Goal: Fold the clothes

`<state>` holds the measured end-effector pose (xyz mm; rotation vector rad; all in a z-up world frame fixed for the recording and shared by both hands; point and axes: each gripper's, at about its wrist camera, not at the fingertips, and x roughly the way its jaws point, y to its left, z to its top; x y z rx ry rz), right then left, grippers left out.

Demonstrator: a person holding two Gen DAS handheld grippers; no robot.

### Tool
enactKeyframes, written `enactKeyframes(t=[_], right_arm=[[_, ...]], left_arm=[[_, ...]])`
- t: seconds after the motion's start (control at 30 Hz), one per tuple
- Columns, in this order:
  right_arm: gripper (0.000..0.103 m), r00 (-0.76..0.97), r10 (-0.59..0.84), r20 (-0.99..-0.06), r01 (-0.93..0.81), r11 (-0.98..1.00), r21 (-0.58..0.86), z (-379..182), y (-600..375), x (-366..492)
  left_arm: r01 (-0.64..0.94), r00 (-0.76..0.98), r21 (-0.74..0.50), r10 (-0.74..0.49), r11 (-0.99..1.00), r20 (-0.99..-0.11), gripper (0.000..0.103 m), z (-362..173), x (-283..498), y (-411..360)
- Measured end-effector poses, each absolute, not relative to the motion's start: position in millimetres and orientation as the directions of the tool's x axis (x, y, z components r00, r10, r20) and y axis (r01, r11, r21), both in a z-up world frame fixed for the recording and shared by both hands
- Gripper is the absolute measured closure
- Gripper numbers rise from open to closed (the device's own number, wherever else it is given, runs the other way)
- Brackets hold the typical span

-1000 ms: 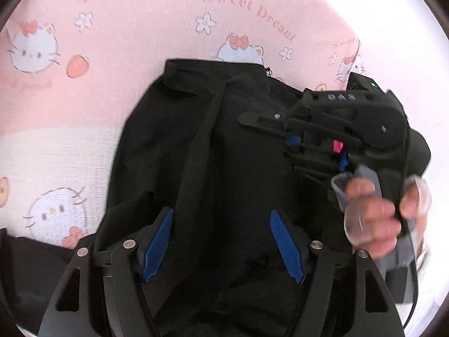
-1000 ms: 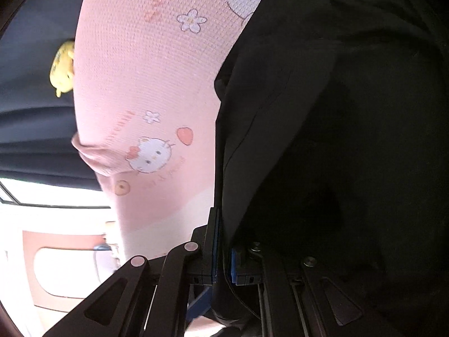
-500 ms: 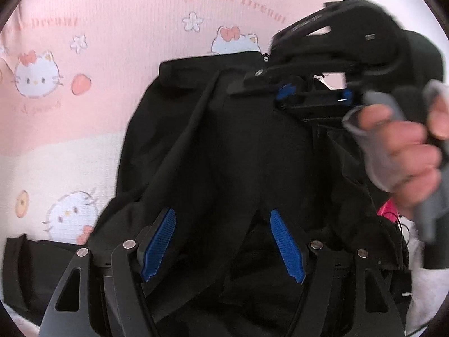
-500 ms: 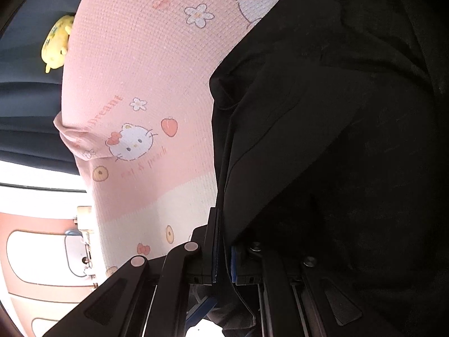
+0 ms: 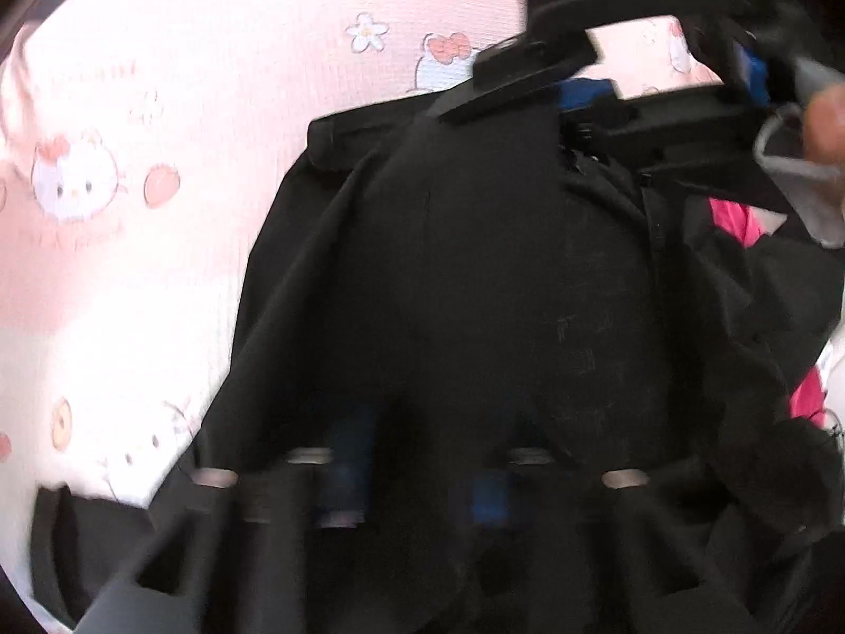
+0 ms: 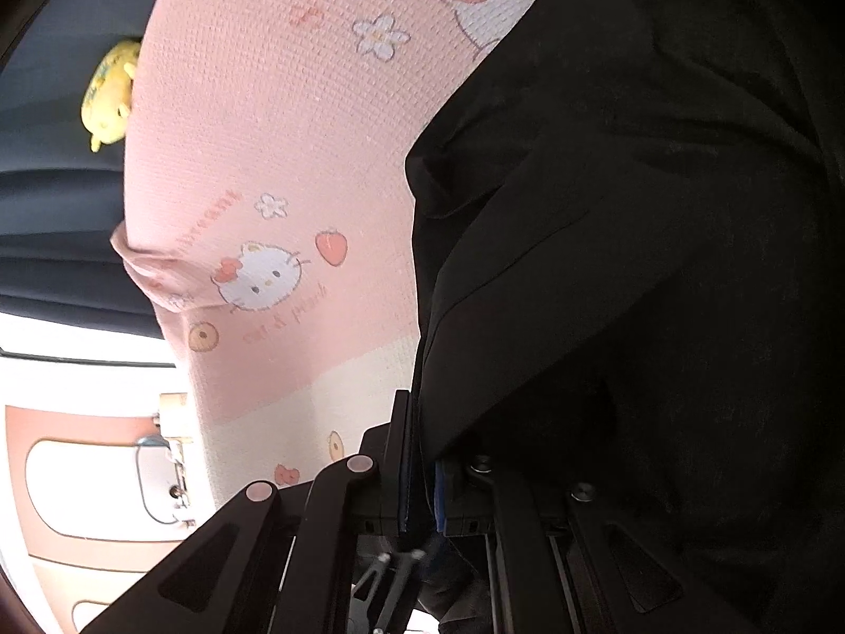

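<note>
Black garment (image 5: 475, 274) lies lengthwise on the pink bedsheet (image 5: 174, 121), its straight hem toward the sheet's far edge. Left gripper (image 5: 417, 481) is closing with cloth between its jaws; right gripper (image 6: 422, 475) is clamped tight on the garment's edge.

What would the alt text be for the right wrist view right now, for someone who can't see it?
The right gripper is shut on the edge of a black garment that fills the right half of the view. Beneath it lies a pink blanket printed with cartoon cats, flowers and strawberries. A small yellow plush toy sits beyond the blanket at the upper left.
</note>
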<state>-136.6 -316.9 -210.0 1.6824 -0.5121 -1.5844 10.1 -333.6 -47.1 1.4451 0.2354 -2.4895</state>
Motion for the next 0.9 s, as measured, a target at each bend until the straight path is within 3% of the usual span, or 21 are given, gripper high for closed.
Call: enactKeyframes(t=[0.17, 0.4, 0.7, 0.83, 0.9], right_arm=[[0.098, 0.149, -0.713, -0.685, 0.278, -0.634, 0.721, -196.1, -346.1, -134.2], [0.098, 0.147, -0.681, -0.717, 0.459, -0.595, 0.66, -153.5, -423.9, -119.2], [0.1, 0.168, -0.705, -0.689, 0.571, -0.5, 0.651, -116.3, -532.9, -101.4], [0.1, 0.164, -0.661, -0.732, 0.654, -0.483, 0.582, -102.7, -567.1, -91.8], [0.1, 0.163, -0.627, -0.761, 0.692, -0.477, 0.542, -103.3, -573.1, -84.6]], left_arm=[[0.271, -0.487, -0.002, -0.135, -0.963, -0.863, 0.093, -37.2, 14.7, -357.5], [0.4, -0.489, -0.021, -0.194, -0.916, -0.851, 0.094, -7.7, 26.0, -443.8], [0.561, -0.375, 0.073, -0.332, -0.825, -0.865, 0.094, -9.7, 49.5, -548.8], [0.669, -0.322, 0.024, -0.318, -0.743, -0.891, 0.094, -23.6, 73.1, -601.5], [0.685, -0.374, -0.066, -0.272, -0.726, -0.887, 0.094, -23.5, 89.1, -618.5]])
